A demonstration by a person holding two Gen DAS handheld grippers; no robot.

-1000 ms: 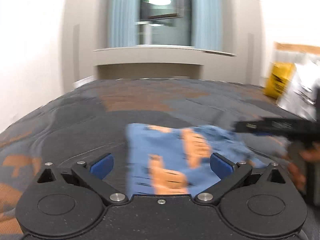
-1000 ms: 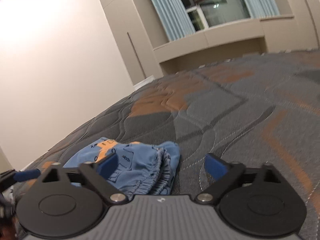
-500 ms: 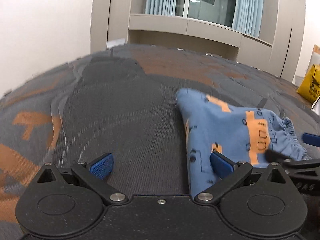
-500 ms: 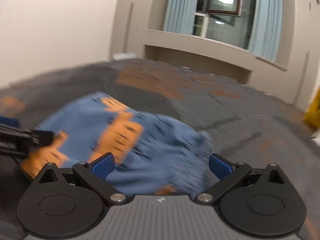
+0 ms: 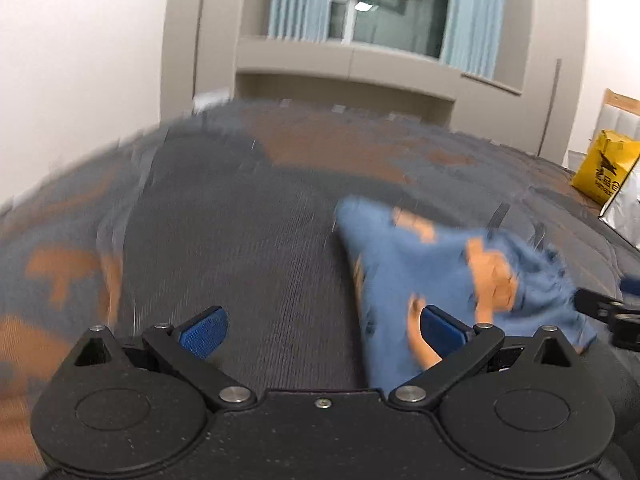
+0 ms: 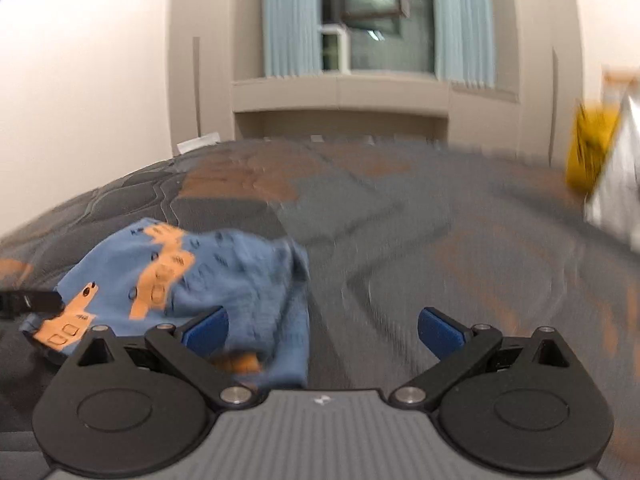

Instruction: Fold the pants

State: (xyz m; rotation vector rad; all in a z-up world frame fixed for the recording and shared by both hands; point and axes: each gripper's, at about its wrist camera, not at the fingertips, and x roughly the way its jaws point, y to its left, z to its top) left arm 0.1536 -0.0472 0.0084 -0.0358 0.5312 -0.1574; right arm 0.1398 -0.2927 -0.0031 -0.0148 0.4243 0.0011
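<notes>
Quilted bedspread [image 5: 248, 248] | blue pants [image 5: 420, 264] bunched | both hand-held grippers [image 5: 322, 326] [image 6: 322, 326] wide apart, empty

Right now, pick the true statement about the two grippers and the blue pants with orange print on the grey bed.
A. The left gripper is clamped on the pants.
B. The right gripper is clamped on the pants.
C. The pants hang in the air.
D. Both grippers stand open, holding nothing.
D: the left gripper and right gripper both show blue pads spread wide with nothing between them, and the blue pants with orange print lie loose on the grey bed.
</notes>
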